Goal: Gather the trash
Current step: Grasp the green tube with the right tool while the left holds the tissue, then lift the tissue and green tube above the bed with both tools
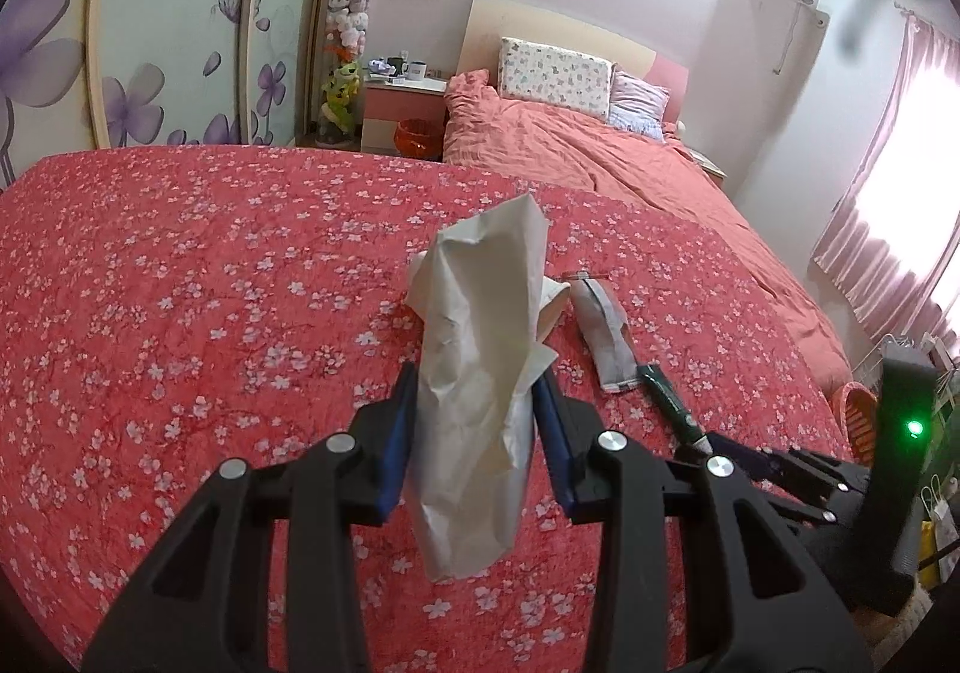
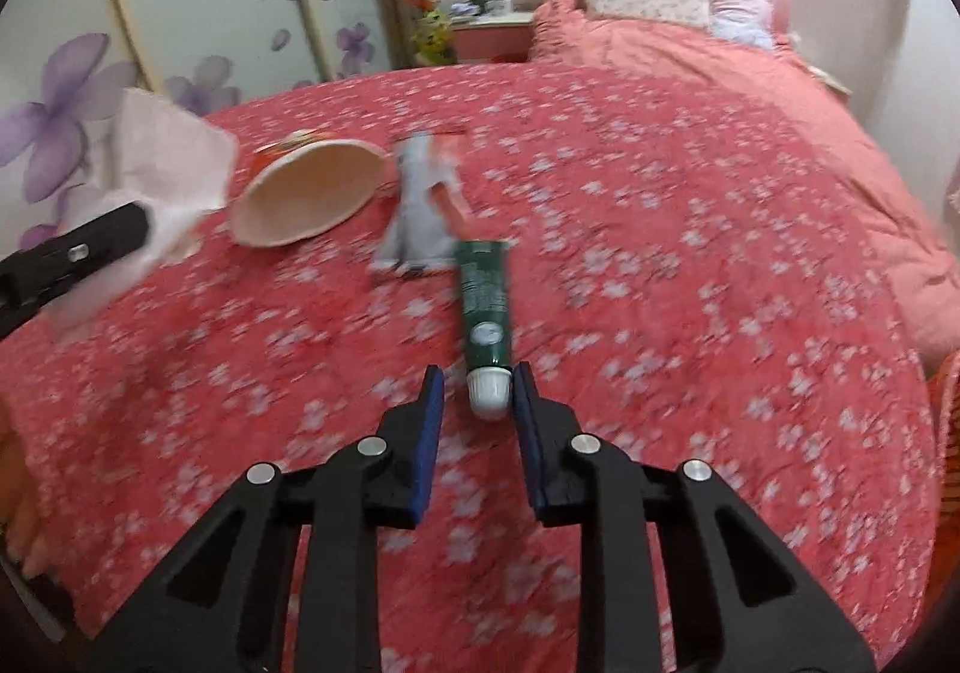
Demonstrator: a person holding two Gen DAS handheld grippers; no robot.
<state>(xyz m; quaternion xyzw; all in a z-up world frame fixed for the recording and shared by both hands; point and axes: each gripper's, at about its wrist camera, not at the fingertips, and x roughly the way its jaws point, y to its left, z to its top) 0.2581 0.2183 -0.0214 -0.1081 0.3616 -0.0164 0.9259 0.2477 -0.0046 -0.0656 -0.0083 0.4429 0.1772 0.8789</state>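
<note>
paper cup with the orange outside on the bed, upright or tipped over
Tipped over. The orange paper cup lies on its side on the red floral bedspread, its open mouth and pale inside facing the right wrist camera.

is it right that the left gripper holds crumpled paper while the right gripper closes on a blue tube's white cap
Not quite: the tube is green, not blue, as the right wrist view shows. The left gripper does hold crumpled paper, and the right gripper brackets the white cap.

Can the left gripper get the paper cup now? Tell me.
Probably not: the left gripper is already clamped on crumpled paper, so its jaws are full, though the paper cup lies unobstructed on the bedspread.
</note>
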